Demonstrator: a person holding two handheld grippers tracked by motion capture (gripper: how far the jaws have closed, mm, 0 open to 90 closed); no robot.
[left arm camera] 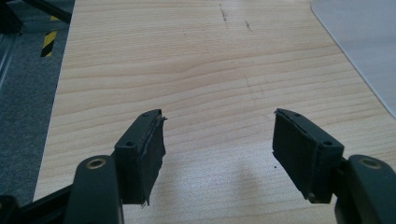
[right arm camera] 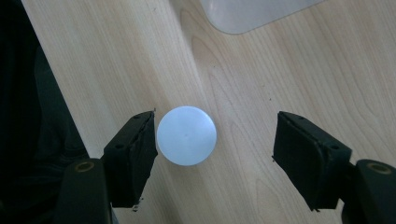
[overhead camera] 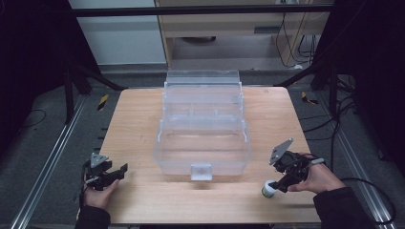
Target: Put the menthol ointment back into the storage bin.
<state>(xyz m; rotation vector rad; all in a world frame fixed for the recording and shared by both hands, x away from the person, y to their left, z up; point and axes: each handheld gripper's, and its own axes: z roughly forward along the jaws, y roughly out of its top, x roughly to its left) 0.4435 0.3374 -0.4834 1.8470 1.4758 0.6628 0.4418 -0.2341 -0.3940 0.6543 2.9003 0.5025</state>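
Between the right hand-held gripper [right arm camera: 212,135] jaws: small white-capped bottle [right arm camera: 187,135], upright on the surface [overhead camera: 143,143] near its front right edge, axis vertical. Jaws open, no grip; cap sits off-centre, touching or nearly touching one pad. Left hand-held gripper [overhead camera: 107,174] open, empty, well apart.

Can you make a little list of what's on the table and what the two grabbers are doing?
table: light wooden top
big thing: clear plastic box, lid open, in the middle
small thing: little jar with a white cap, standing near the front right
right gripper: above the jar, jaws open around the cap, one pad close beside it, the other apart
left gripper: jaws open, nothing between them, over bare wood at front left
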